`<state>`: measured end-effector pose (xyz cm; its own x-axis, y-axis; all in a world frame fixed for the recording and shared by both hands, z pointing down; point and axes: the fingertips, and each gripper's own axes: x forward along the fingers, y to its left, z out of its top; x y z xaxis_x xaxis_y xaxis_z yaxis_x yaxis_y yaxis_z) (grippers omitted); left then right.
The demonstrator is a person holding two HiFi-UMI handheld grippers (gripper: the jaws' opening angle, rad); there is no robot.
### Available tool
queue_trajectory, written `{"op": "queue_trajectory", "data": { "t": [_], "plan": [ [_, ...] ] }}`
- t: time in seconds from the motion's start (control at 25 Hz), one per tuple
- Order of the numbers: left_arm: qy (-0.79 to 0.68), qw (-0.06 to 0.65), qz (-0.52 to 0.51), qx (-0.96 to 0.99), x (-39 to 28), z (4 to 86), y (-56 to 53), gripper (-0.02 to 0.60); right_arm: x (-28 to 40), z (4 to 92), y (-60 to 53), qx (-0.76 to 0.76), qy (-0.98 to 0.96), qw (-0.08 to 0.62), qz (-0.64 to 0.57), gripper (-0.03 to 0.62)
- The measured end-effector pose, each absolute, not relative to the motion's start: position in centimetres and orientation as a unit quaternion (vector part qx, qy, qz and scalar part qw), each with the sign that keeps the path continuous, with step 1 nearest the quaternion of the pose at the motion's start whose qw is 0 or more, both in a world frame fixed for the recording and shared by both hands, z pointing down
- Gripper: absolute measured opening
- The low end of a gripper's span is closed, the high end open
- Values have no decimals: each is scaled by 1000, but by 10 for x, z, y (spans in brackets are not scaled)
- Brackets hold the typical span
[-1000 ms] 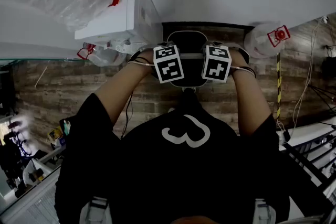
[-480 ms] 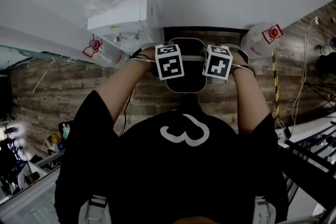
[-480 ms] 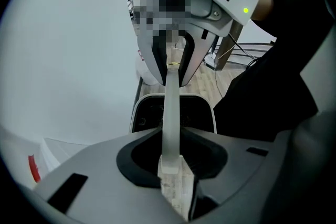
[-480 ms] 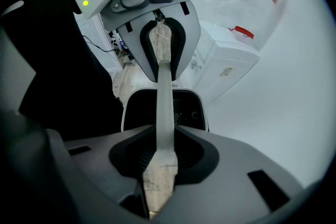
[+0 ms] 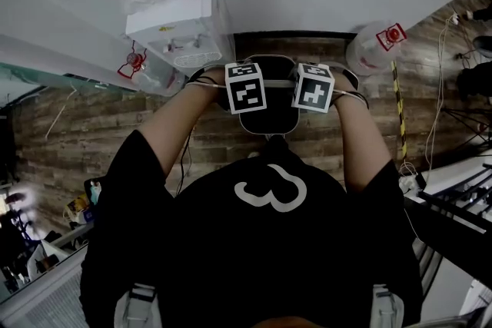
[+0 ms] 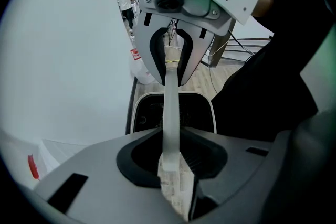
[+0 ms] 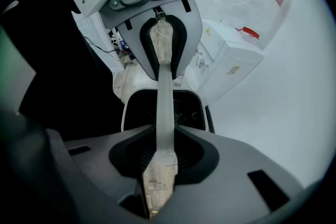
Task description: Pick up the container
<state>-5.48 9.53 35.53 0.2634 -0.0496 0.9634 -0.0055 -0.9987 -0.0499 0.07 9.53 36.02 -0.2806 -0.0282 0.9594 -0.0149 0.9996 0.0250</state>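
Container (image 5: 267,119), a dark bin with a pale rim, seems to hang above the wood floor (image 5: 92,127) by its thin grey handle (image 6: 171,107), which the left gripper (image 6: 172,162) and right gripper (image 7: 160,162) both clamp; it looks stiff, fairly light and prone to swing.

head: above, steeply down | 2 gripper views: close, facing each other | shared: container (image 6: 148,113) (image 7: 139,110)

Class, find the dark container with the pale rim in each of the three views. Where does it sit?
Head view: container at upper centre of the picture.
Left gripper view: middle of the picture, just beyond the jaws.
Right gripper view: middle of the picture, just beyond the jaws.
Shared landmark: its grey handle crossing the container's mouth.
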Motion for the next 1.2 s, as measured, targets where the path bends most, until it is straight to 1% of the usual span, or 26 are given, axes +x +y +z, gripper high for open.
{"op": "queue_trajectory", "data": {
  "t": [0.28,0.76,1.2],
  "plan": [
    [10,15,-605,-796,-44,353,110,101,11,359,111,4,-797,604,7,100],
    [7,4,-593,-805,-37,352,112,101,19,358,111,-5,-791,612,-5,100],
    [10,-2,-595,-804,-41,347,110,101,15,355,108,-19,-794,608,-6,100]
  ]
}}
